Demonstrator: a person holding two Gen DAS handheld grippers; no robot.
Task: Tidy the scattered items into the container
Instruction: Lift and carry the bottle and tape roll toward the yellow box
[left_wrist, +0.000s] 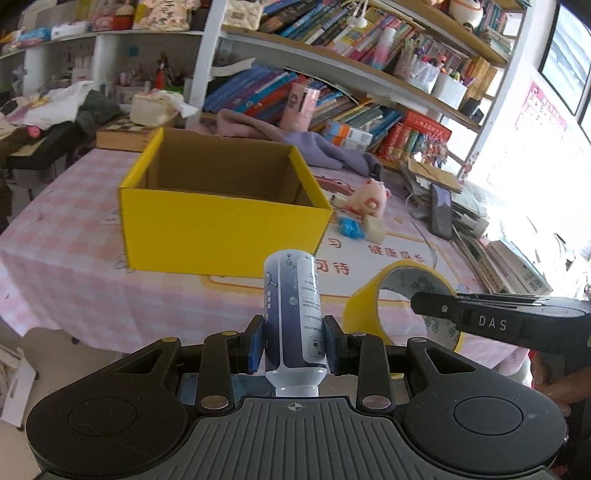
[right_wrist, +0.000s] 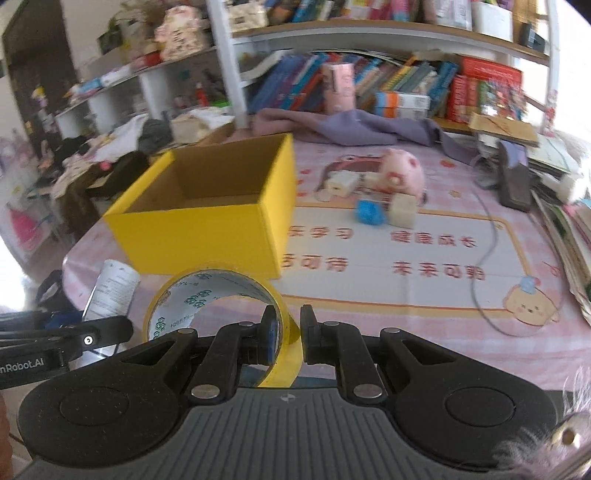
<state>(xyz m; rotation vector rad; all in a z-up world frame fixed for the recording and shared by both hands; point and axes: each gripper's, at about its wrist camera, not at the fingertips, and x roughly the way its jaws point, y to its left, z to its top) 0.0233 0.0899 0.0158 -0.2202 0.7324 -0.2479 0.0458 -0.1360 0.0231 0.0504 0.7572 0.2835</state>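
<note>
An open yellow cardboard box (left_wrist: 225, 229) (right_wrist: 207, 229) stands on the pink checked tablecloth, its inside bare as far as I can see. My left gripper (left_wrist: 294, 339) is shut on a white and blue bottle (left_wrist: 293, 306) held cap toward the camera, short of the box's near wall. My right gripper (right_wrist: 289, 338) is shut on the wall of a yellow tape roll (right_wrist: 218, 306) (left_wrist: 391, 295), also in front of the box. The bottle (right_wrist: 112, 291) shows at the left of the right wrist view. A pink plush pig (left_wrist: 369, 197) (right_wrist: 402, 171), a blue crumpled item (left_wrist: 351, 227) (right_wrist: 369, 212) and pale cubes (right_wrist: 402, 212) lie right of the box.
A purple cloth (left_wrist: 295, 136) lies behind the box before crowded bookshelves (left_wrist: 332, 55). A dark phone-like slab (left_wrist: 441, 214), a cable (right_wrist: 487, 240) and stacked books (left_wrist: 509, 258) line the table's right side. Clothes pile up at far left (left_wrist: 55, 107).
</note>
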